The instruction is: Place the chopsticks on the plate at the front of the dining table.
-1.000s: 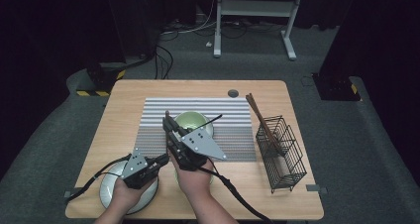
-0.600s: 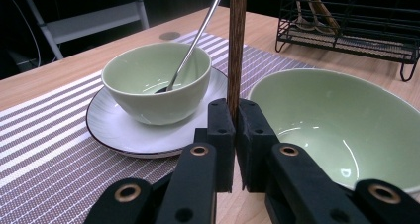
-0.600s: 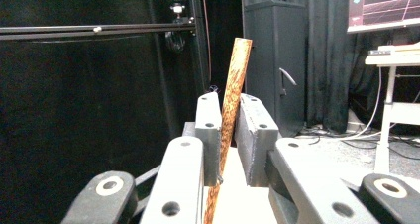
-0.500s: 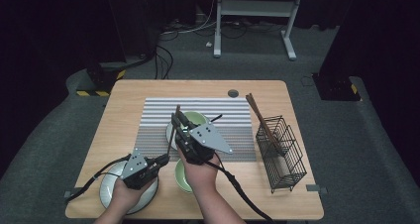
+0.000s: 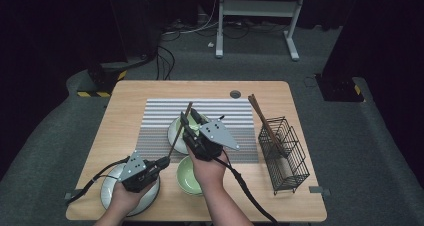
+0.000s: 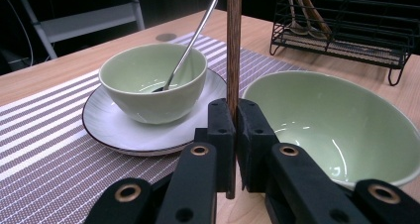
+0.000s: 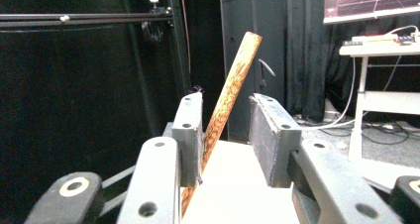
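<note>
A wooden chopstick [image 5: 179, 131] slants up from my left gripper [image 5: 164, 161], which is shut on its lower end; in the left gripper view the pads clamp the stick [image 6: 233, 45] at the left gripper [image 6: 233, 110]. My right gripper [image 5: 189, 120] stands around the chopstick's upper part. Its jaws have just been opening. In the right gripper view the stick [image 7: 233, 85] leans on the left pad with a gap to the right pad, at the right gripper [image 7: 225, 110]. A green bowl [image 6: 153, 80] with a metal spoon [image 6: 190, 40] sits on a white plate [image 6: 114, 130].
A second green bowl [image 5: 189, 178] stands empty near the front edge, beside a white plate [image 5: 107, 198] under my left hand. The striped placemat [image 5: 155, 121] covers the table's middle. A black wire basket [image 5: 282, 153] with wooden utensils [image 5: 262, 118] stands at the right.
My right hand and gripper have shifted a little toward the far right, uncovering the front green bowl. The left gripper has kept still with the chopstick.
</note>
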### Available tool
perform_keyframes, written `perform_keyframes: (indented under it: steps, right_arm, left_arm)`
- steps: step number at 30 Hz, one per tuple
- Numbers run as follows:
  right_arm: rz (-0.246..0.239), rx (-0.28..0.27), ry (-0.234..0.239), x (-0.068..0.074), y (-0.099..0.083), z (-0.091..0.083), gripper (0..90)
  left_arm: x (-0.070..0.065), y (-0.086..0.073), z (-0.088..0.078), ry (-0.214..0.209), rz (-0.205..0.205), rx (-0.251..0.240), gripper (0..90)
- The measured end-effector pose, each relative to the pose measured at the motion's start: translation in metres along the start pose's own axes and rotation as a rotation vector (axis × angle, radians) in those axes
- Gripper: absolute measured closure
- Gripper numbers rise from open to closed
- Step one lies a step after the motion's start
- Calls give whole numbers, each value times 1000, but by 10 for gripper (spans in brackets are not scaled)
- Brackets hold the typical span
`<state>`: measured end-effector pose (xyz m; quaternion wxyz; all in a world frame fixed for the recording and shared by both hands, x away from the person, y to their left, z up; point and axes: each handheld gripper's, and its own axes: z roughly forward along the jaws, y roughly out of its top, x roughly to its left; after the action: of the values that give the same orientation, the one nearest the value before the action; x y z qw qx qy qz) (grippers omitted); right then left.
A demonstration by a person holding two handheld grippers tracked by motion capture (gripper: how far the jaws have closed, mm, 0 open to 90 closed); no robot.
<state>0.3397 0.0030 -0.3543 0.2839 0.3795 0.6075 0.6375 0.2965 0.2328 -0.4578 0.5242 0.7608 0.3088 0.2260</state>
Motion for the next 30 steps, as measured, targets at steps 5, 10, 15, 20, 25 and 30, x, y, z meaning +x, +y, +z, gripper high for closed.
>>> perform_keyframes:
  steps: [5, 10, 15, 20, 25, 30]
  right_arm:
    - [-5, 11, -27, -6, -3, 3, 631]
    - [-3, 23, -46, -13, -7, 5, 615]
    - [9, 37, -64, -21, -10, 6, 591]
    - [20, 50, -83, -28, -14, 8, 566]
    - [33, 61, -93, -34, -19, 8, 558]
    - [44, 71, -100, -39, -24, 9, 554]
  left_arm:
    - [1, 0, -2, -15, -14, 2, 852]
    - [1, 1, -5, -24, -16, -3, 852]
    - [0, 2, -7, -34, -26, -12, 851]
    - [0, 3, -9, -34, -33, -18, 851]
    - [-1, 4, -10, -36, -37, -24, 849]
    - [-1, 4, -11, -41, -39, -24, 848]
